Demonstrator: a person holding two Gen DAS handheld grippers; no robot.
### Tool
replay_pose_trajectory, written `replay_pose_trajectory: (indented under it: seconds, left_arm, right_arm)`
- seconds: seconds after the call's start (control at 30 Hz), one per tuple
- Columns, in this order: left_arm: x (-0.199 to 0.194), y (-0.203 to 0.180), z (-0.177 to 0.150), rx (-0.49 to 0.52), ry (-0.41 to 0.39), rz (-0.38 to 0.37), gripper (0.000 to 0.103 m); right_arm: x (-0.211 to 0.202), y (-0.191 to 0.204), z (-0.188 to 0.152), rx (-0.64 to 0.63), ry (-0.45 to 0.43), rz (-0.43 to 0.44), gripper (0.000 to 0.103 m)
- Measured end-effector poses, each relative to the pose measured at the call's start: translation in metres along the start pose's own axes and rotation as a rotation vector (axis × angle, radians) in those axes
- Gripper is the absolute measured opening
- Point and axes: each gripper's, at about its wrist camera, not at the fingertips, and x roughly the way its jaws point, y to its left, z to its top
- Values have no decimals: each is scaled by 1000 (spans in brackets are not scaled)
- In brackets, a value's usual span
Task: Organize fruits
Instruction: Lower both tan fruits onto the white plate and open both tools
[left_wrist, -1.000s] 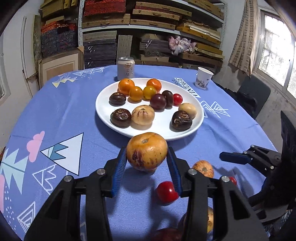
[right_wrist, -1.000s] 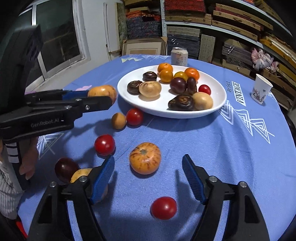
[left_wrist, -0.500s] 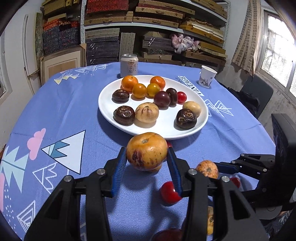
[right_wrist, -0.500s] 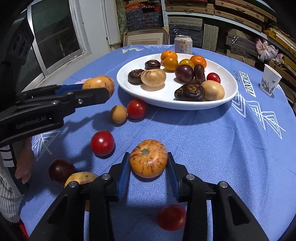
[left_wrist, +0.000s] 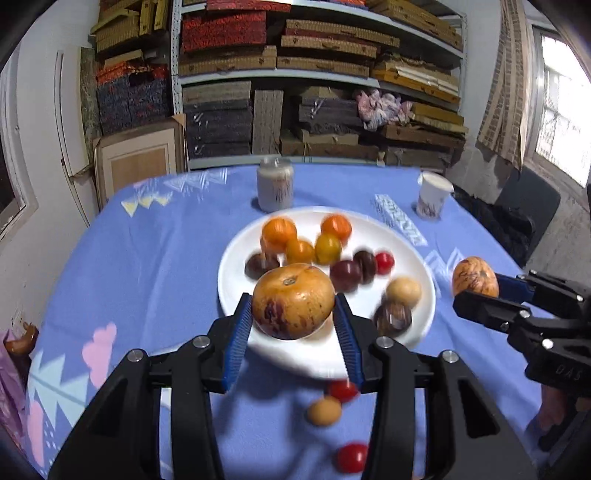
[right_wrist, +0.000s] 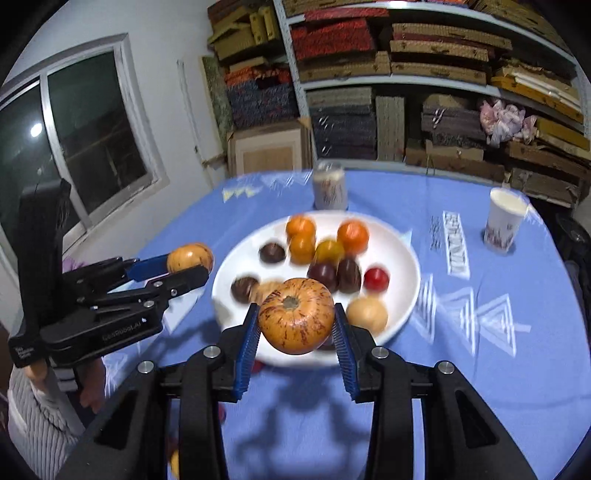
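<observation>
My left gripper (left_wrist: 293, 306) is shut on a large yellow-brown fruit (left_wrist: 293, 301) with dark blotches, held in the air over the near rim of the white plate (left_wrist: 236, 291). My right gripper (right_wrist: 296, 325) is shut on an orange fruit with red streaks (right_wrist: 296, 315), also lifted in front of the plate (right_wrist: 399, 258). Each gripper shows in the other's view: the right gripper (left_wrist: 480, 291) at the right edge, the left gripper (right_wrist: 184, 267) at the left. The plate holds several orange, dark and red fruits. Two red tomatoes (left_wrist: 342, 390) and a small tan fruit (left_wrist: 324, 411) lie on the blue cloth below my left gripper.
A drink can (left_wrist: 275, 188) stands just behind the plate and a paper cup (left_wrist: 432, 199) at the back right. Shelves of stacked boxes rise behind the round table. A person's hand and striped sleeve (right_wrist: 37, 417) hold the left gripper. A dark chair (left_wrist: 524, 206) stands at the right.
The right gripper closed on the streaked orange fruit and lifted it off the cloth. Both grippers rose and moved toward the plate with their fruits.
</observation>
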Motion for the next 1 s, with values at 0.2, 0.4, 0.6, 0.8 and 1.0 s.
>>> replay_pose_trajectory:
  seconds: [0.2,0.4,0.6,0.8,1.0]
  left_arm:
    - [47,16,37,-53,18,21,44]
    - [97,24,33,-86,93,12,44]
    - [118,17,21,-62,147,-9,44]
    - [127,10,17,-40,156,17,44]
    - [113,2,19,-6,67,77,64]
  right_arm:
    - [57,1,21,-34,55,-35,39]
    - [97,7,16,-77,135,-47,40]
    - [113,5,8,-78,179,-57,40]
    - [121,-1,3,-45,200,-48,42]
    - [116,-1,4,-45,179,-50,51]
